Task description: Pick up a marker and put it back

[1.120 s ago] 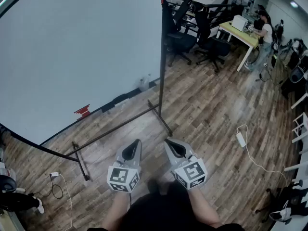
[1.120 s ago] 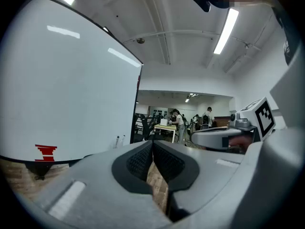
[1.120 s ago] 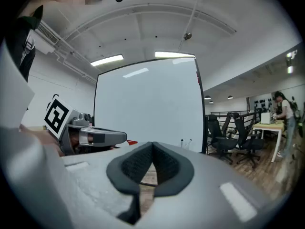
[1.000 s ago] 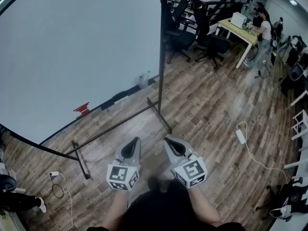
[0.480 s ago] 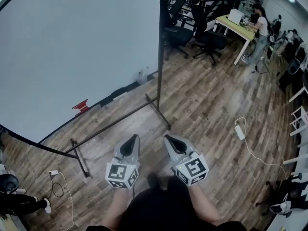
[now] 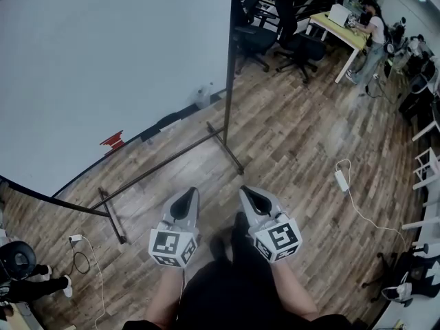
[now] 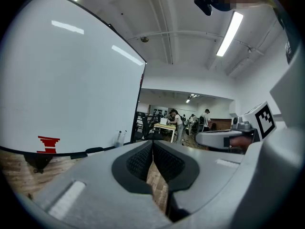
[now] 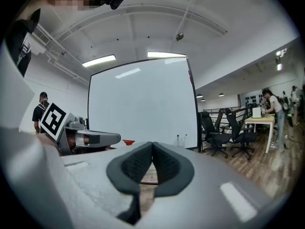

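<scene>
Two markers [image 6: 203, 96] stand in a clear holder at the right end of the whiteboard [image 6: 117, 60] ledge; they also show small in the left gripper view as markers [image 7: 119, 138] and in the right gripper view as markers [image 8: 181, 139]. My left gripper [image 6: 185, 199] and right gripper [image 6: 247, 195] are held side by side close to my body, well short of the board. Both point toward it. In the left gripper view the left gripper [image 7: 152, 143] has its pads together with nothing between them. The right gripper [image 8: 152, 145] is shut and empty too.
A red eraser [image 6: 113, 141] and dark erasers [image 6: 159, 124] lie on the board's ledge. The board's metal stand feet [image 6: 111, 216] reach onto the wooden floor. A power strip with cable [image 6: 342, 180] lies at the right. Office chairs [image 6: 299, 47], a desk [image 6: 340, 27] and a person [image 6: 372, 36] are further back.
The head view has shifted a little, and both grippers sit slightly lower in it. Their jaws stay shut and empty.
</scene>
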Action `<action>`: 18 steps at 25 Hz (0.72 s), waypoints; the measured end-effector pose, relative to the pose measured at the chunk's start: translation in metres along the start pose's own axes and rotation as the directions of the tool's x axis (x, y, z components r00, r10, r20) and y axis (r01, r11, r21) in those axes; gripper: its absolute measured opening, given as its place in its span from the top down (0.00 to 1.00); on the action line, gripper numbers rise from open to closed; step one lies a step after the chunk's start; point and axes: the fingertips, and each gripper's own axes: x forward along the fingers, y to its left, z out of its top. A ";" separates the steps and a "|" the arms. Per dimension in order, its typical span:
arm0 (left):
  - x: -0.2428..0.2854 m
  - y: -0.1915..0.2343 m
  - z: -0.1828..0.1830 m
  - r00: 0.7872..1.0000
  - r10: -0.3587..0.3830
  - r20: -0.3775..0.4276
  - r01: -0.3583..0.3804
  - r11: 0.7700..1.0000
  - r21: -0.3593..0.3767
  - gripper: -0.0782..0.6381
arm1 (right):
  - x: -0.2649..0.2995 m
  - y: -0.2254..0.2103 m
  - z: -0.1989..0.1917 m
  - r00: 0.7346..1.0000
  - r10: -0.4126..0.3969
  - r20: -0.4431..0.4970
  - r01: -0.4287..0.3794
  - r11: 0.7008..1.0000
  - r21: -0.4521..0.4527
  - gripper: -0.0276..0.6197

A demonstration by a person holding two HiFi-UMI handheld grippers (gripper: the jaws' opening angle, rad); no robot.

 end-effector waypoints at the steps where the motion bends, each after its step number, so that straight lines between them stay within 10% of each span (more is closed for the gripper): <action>1: 0.001 0.002 -0.002 1.000 0.004 -0.002 -0.004 1.000 -0.004 0.87 | 0.002 0.000 -0.001 1.000 0.003 -0.005 -0.003 1.000 0.000 0.95; 18: 0.060 0.055 0.008 0.997 0.072 -0.033 -0.072 0.997 -0.018 0.87 | 0.095 -0.029 0.007 0.993 0.106 -0.043 -0.105 0.994 0.012 0.95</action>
